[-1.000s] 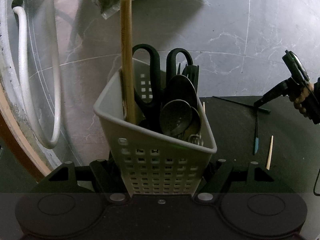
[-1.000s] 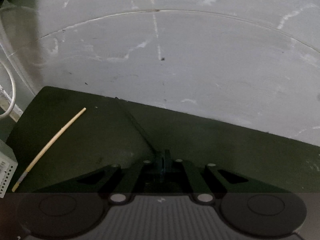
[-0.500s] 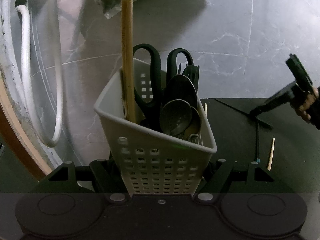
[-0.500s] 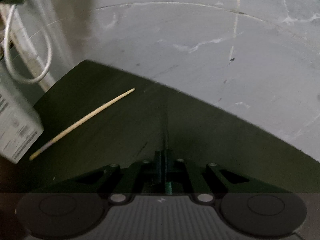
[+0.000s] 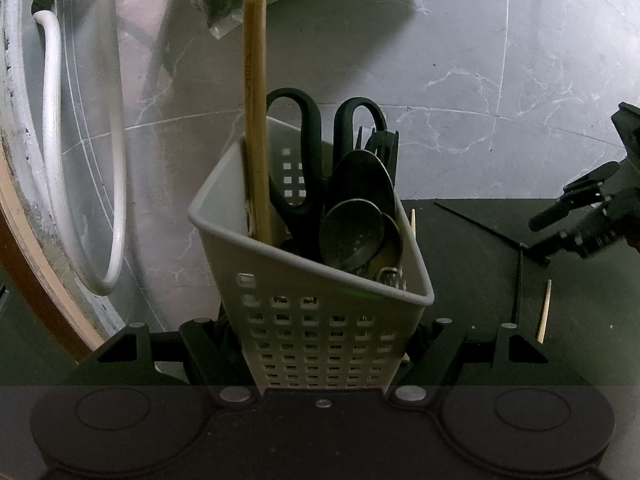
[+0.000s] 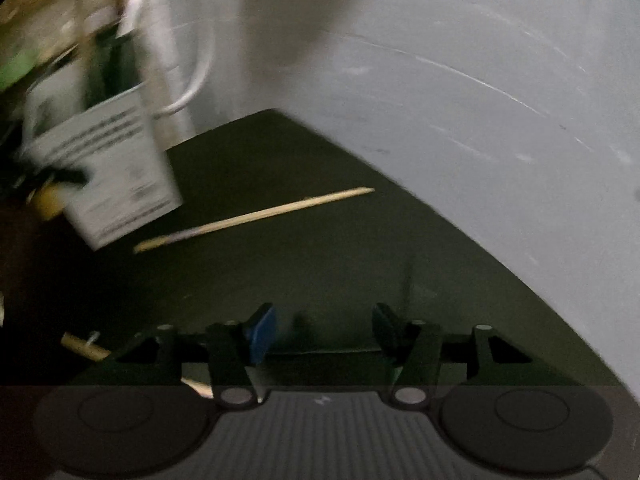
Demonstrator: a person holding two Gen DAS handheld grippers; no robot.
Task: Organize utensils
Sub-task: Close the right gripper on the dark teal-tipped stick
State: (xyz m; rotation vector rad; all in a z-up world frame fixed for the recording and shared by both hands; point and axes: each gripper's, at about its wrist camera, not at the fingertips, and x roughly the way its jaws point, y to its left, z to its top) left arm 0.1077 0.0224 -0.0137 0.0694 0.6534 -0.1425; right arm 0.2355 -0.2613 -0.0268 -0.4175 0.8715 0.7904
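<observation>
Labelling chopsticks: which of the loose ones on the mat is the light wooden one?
The short pale stick at the mat's right, lying alone. The two others are thin and black, meeting near the right gripper.

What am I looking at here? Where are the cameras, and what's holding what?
There is no robot. A person holds a pair of handheld tongs in each hand, and each pair carries a fisheye camera looking along its two fingers.

The sharp picture is from the left tongs. They clamp a white perforated basket holding scissors, spoons and a tall wooden handle.

The blurred picture is from the right tongs. They are open and hold nothing, above a dark mat. You can also see them from outside at the right edge of the sharp picture.

On the mat lie a pale wooden chopstick and thin black sticks.
</observation>
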